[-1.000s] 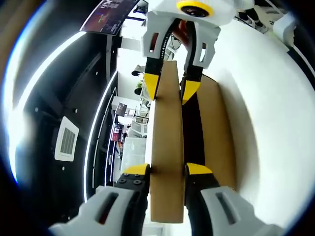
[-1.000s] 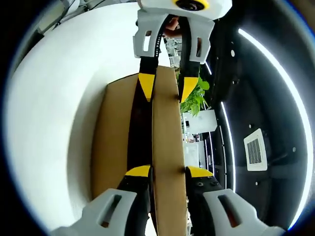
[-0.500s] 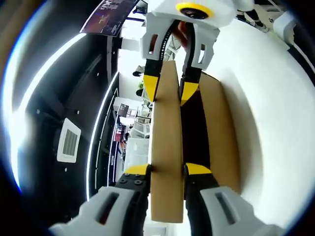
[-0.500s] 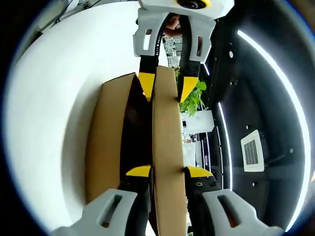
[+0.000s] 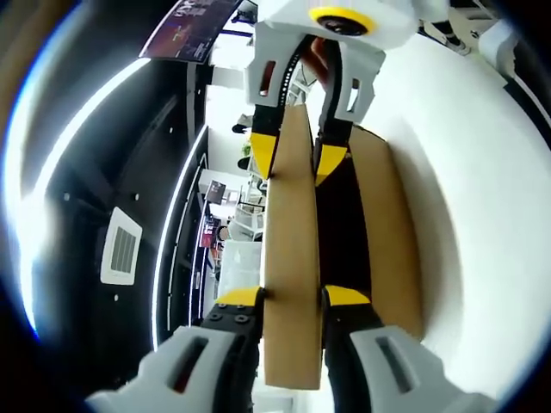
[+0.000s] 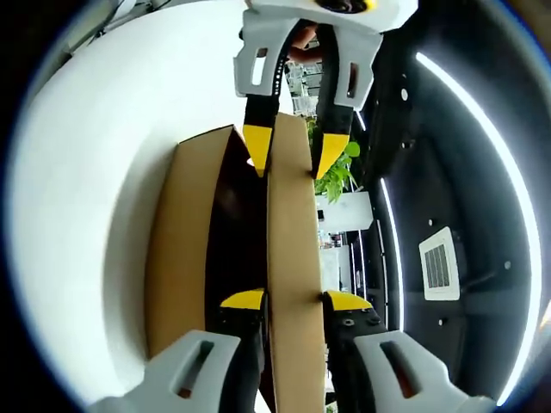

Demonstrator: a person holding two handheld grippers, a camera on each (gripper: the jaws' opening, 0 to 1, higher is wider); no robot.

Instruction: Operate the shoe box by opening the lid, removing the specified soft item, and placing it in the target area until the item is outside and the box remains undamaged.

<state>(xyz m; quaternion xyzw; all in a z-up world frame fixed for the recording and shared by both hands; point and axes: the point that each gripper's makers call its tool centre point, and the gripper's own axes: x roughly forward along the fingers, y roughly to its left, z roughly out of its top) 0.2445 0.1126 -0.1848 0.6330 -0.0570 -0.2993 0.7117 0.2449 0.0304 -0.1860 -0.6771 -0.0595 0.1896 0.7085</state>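
A brown cardboard shoe-box lid stands edge-on between my jaws. My left gripper is shut on its near end. My right gripper is shut on the far end. Beside the lid lies the box body, with a dark gap between them. In the right gripper view, my right gripper clamps the lid, and the left gripper holds the opposite end. The box wall sits to the left of the dark opening. Nothing inside the box can be made out.
The box rests on a white table, seen turned sideways, and also on the table in the right gripper view. A dark ceiling with light strips and a vent lies beyond. A green plant stands in the background.
The dark gap between lid and box body has widened a little as the lid swings away. Both grippers keep their hold on the lid's ends.
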